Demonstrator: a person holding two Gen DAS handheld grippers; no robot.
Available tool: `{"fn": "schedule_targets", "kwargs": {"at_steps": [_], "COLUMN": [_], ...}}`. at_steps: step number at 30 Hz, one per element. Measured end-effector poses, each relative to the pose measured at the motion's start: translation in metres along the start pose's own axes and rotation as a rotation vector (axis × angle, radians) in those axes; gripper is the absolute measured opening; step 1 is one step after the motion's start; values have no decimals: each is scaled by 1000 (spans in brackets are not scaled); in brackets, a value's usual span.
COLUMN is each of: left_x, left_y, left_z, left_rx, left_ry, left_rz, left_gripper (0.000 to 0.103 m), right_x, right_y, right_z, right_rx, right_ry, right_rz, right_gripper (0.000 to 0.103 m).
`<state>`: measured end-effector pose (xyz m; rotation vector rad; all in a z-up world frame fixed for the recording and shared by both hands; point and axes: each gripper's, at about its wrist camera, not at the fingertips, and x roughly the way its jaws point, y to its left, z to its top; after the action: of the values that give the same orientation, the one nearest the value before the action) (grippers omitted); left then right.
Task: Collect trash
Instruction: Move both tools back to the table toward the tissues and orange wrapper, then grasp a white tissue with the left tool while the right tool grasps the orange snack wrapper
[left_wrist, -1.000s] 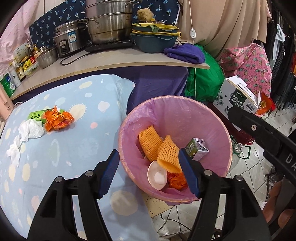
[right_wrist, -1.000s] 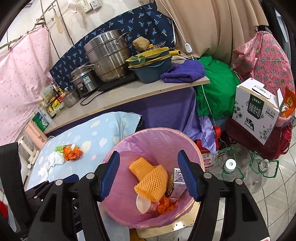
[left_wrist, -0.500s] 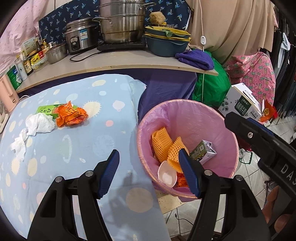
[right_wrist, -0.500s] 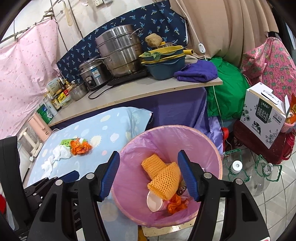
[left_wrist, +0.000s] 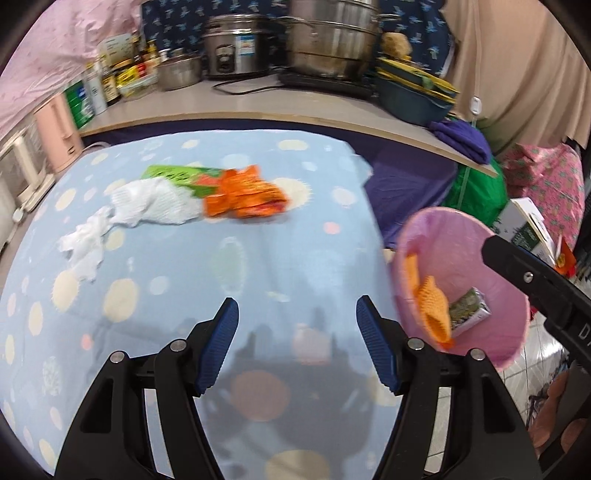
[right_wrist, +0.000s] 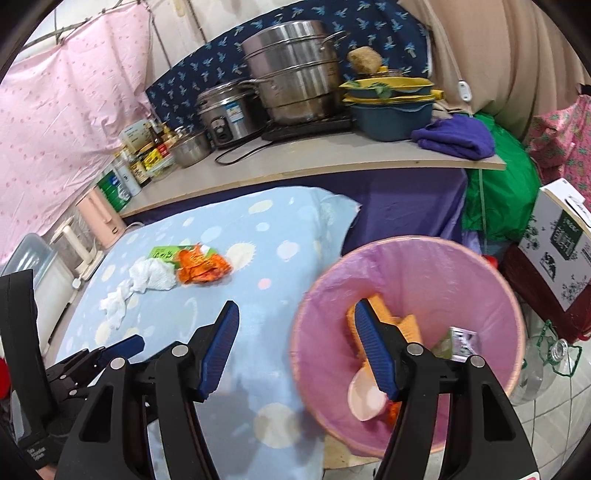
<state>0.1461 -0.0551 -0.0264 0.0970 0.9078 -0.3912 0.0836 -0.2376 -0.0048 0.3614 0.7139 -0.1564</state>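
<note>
We hold the left gripper (left_wrist: 297, 345) over the spotted blue tabletop (left_wrist: 229, 258) with its jaws released and nothing between them, and the right gripper (right_wrist: 297, 345) likewise spread and empty at the rim of the pink trash bin (right_wrist: 480, 266). Ahead of us on the cloth lie an orange wrapper (left_wrist: 245, 197), a green packet (left_wrist: 177, 175) and crumpled white tissues (left_wrist: 147, 205), touching one another. The bin beside the tabletop holds orange foam netting (right_wrist: 404, 325), a small carton (right_wrist: 458, 341) and a pale cup (right_wrist: 365, 397).

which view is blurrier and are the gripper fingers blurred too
Left wrist view: strong motion smear on the orange wrapper, white tissue and spotted cloth; the left gripper stays sharp, its shadow below it. Right wrist view: milder smear on the pink bin; the right gripper is crisp. Fisheye bends the counter edge in both.
</note>
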Motion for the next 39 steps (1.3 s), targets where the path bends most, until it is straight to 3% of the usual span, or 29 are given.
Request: {"fn": "schedule_targets", "kwargs": {"at_steps": [10,17,21,33,36,39], "left_x": [10,21,33,70,78,85], "left_y": [112,176,204,251,253,253], "left_z": [-1,7,15,38,39,39], "left_rx": [-171,-259,-293,-338,-329,-331], "left_ry": [14,8,7,14,24,42], "left_rz": [125,198,232,256,239,213], "left_gripper": [63,72,78,80,66,43], "right_x": [56,107,134,196,204,208], "right_y": [71,114,126,145,146,145], "right_z": [5,17,27,40,38,35], "right_rx": [-93,-160,-178,-200,-210,-210], "right_ry": [63,100,119,170,185,193], "right_rz": [71,99,107,92,91,97], "right_gripper": [63,63,63,63,63,52]}}
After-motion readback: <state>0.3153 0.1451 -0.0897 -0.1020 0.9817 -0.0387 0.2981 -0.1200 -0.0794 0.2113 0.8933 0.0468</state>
